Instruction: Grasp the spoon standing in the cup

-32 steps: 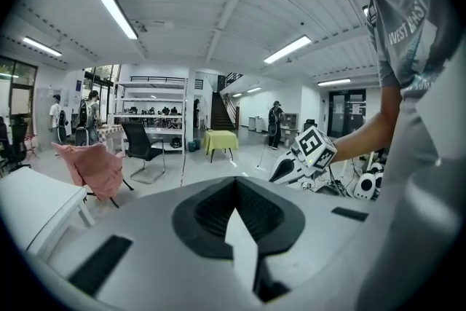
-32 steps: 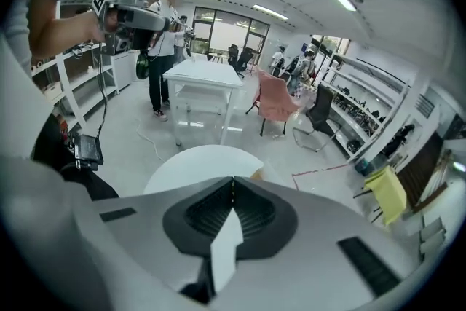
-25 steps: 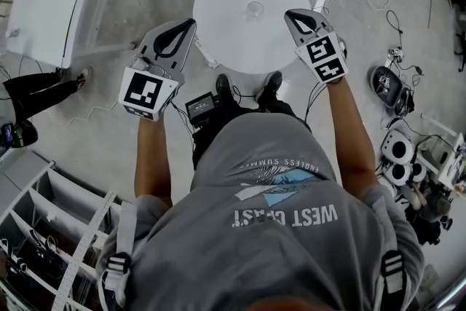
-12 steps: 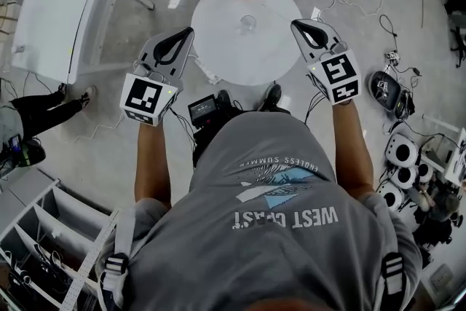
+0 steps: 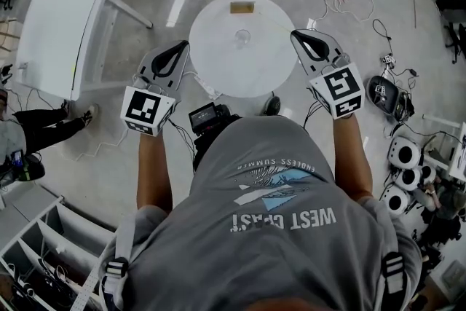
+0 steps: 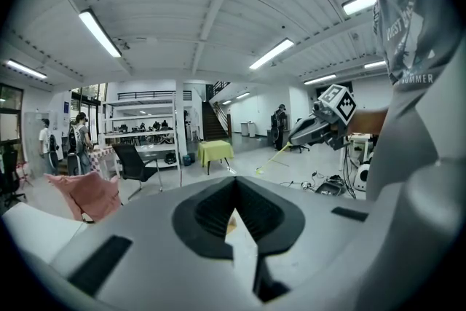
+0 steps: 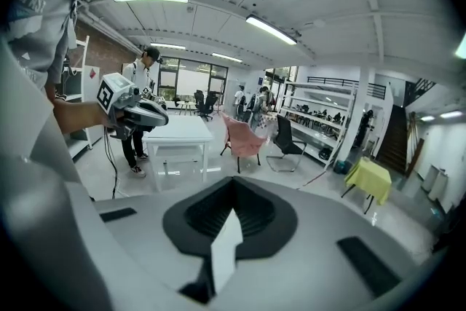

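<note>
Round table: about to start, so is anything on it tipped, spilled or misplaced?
Nothing stands out. The cup stands upright near the middle of the round table, no spill shows, and a tan block lies at the far edge. The spoon is too small to judge.

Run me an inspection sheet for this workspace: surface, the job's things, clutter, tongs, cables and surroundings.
Surface: round white table, mostly bare.
Job's things: clear cup near the table's middle; spoon too small to make out in the head view.
Clutter: one small brown block at the table's far edge.
Grippers: left tongs and right tongs both shut with nothing between them, held at either side of the table, apart from the cup.
Cables: loose cables on the floor right of the table.
Surroundings: white rectangular table to the left; bystander's legs beside it; shelving at lower left.
</note>
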A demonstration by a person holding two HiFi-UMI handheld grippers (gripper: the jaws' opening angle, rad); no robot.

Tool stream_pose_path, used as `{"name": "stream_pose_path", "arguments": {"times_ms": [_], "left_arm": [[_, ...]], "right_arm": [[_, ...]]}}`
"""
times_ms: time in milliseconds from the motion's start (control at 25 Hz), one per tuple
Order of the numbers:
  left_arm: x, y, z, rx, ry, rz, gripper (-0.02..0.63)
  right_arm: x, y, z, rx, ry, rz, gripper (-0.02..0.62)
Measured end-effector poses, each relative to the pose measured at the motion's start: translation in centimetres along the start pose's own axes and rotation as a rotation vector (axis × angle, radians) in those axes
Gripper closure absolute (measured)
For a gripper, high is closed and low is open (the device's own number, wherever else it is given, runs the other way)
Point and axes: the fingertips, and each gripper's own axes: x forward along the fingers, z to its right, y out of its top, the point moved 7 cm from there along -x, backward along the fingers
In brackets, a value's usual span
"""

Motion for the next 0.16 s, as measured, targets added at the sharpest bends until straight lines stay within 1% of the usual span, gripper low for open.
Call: {"name": "stream_pose_path", "arguments": {"times_ms": [160], "left_arm": [[-0.10,0.03,0.19,0.004,-0.003,0.005,0.604]], "right_arm": [[-0.43,0.13,-0.23,0.001,-0.005,0.006,0.592]]}}
